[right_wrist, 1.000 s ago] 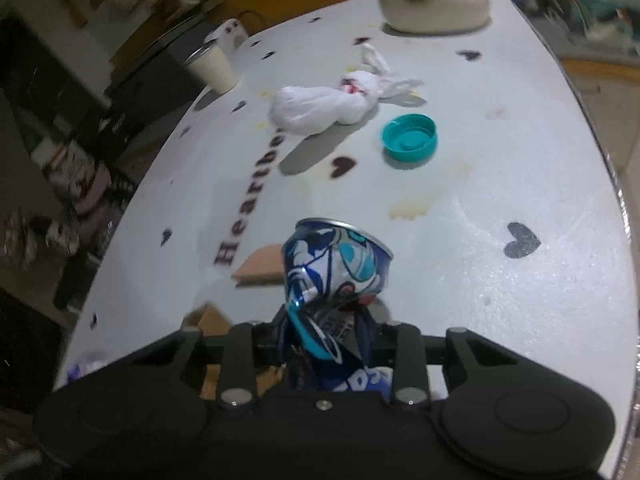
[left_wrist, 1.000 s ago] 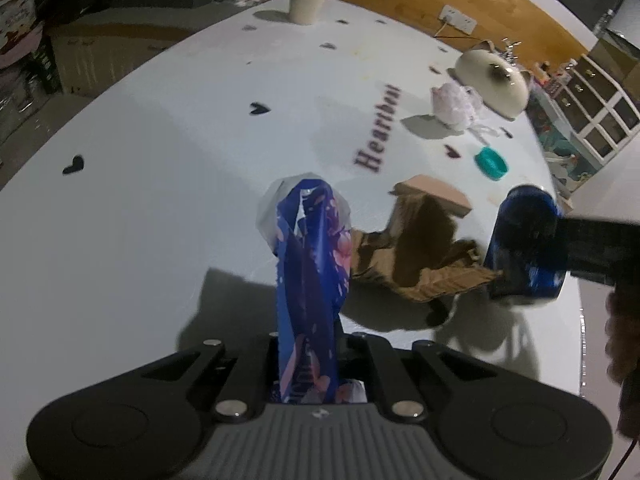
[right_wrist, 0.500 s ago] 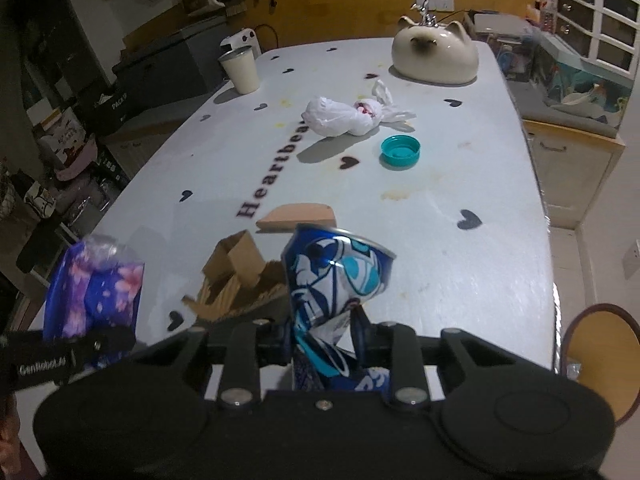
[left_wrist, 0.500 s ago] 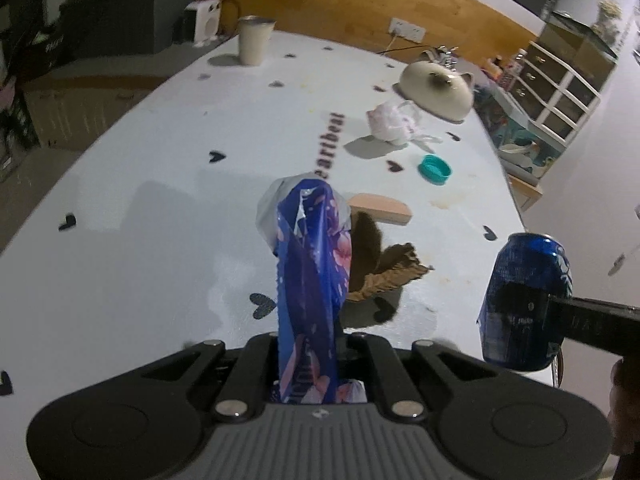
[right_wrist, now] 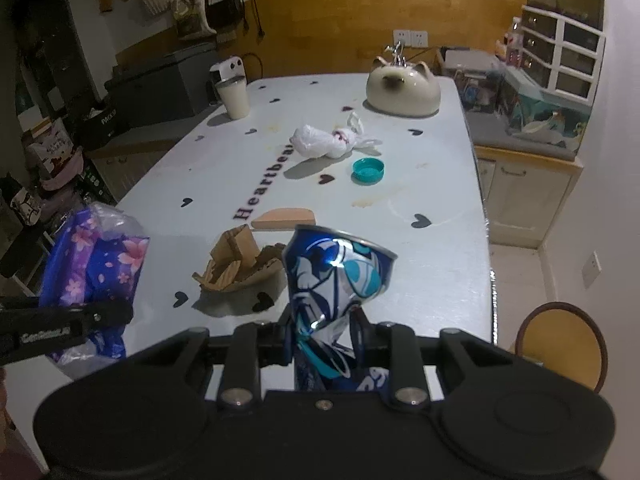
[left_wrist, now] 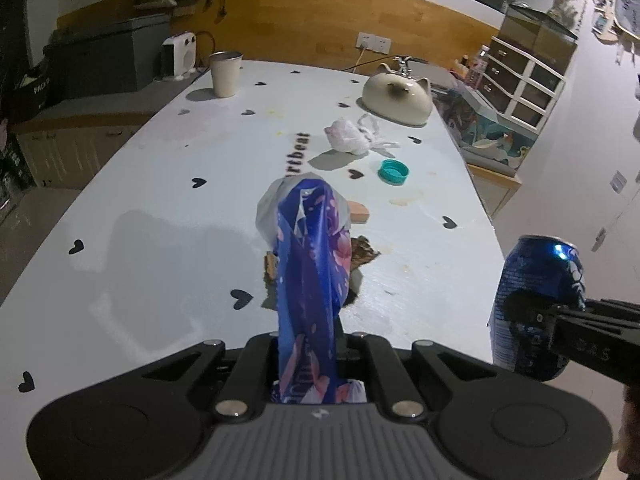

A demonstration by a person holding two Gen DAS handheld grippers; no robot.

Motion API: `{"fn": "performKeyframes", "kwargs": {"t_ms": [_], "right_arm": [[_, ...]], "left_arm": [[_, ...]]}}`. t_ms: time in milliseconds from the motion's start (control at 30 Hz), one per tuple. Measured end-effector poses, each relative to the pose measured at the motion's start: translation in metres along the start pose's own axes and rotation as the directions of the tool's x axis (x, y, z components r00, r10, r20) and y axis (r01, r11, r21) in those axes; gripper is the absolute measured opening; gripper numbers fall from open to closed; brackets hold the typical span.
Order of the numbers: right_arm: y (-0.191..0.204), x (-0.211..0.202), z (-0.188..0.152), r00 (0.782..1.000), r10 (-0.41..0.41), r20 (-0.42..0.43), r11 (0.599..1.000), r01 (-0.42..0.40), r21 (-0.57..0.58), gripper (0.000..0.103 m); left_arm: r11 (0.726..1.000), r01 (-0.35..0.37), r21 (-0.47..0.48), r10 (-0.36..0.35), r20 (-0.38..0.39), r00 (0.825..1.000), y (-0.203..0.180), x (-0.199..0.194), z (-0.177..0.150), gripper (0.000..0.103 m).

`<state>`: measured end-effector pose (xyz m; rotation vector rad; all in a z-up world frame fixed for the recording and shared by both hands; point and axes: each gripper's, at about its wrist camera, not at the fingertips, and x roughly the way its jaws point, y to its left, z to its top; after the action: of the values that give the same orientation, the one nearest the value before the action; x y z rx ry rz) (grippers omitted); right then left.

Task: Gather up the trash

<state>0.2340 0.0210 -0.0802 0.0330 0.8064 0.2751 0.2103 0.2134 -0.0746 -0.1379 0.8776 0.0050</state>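
- The left gripper (left_wrist: 308,344) is holding its jaws clenched on a blue flowered wrapper (left_wrist: 310,280), and the right gripper (right_wrist: 324,336) is squeezing a dented blue can (right_wrist: 332,280); both pieces are hanging in the air above the near end of the table (left_wrist: 140,200), with no bin showing in either view.
- Judging from this, the step in hand is carrying both pieces off to wherever trash is going, so both grips should be staying firm and level, since the wrapper is limp and could be slipping out.
- The can is creased where the jaws are pinching it, so more squeeze is not needed; it may be holding dregs, so keeping it upright seems wise.
- The wrapper is standing up from the jaws, crinkly, with clear film at its top.
- More trash is lying on the table: torn cardboard (right_wrist: 236,264) nearest, a tan wedge (right_wrist: 284,218) just beyond it, a teal cap (right_wrist: 368,171) and a knotted white bag (right_wrist: 320,144) farther off.
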Motion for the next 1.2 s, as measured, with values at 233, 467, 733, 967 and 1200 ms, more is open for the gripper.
{"fn": "performKeyframes", "kwargs": {"t_ms": [233,467,733,967,1200], "right_arm": [[-0.006,-0.036,-0.011,0.998,-0.028,0.05,1.0,0.029,-0.013,0.027],[-0.02,-0.059,-0.018,0.996,-0.044,0.077,0.999,0.046,-0.019,0.027],[-0.051,-0.076,-0.016,0.993,-0.025,0.113,0.999,0.028,-0.023,0.027],[-0.095,-0.089,-0.009,0.99,-0.019,0.136,0.999,0.023,-0.025,0.027],[-0.156,-0.093,-0.002,0.99,-0.032,0.135,0.999,0.034,-0.007,0.027]], "left_arm": [[1.0,-0.008,0.029,0.008,0.021,1.0,-0.024,-0.016,-0.012,0.009],[0.999,-0.019,0.034,0.017,0.048,0.999,-0.047,-0.029,-0.017,0.009],[1.0,-0.012,0.022,0.01,0.087,0.996,-0.089,-0.038,-0.014,0.009],[0.999,-0.005,0.039,0.001,0.097,0.995,-0.143,-0.03,-0.006,0.009],[0.998,0.016,0.058,-0.02,0.079,0.997,-0.203,-0.008,0.001,0.009]]}}
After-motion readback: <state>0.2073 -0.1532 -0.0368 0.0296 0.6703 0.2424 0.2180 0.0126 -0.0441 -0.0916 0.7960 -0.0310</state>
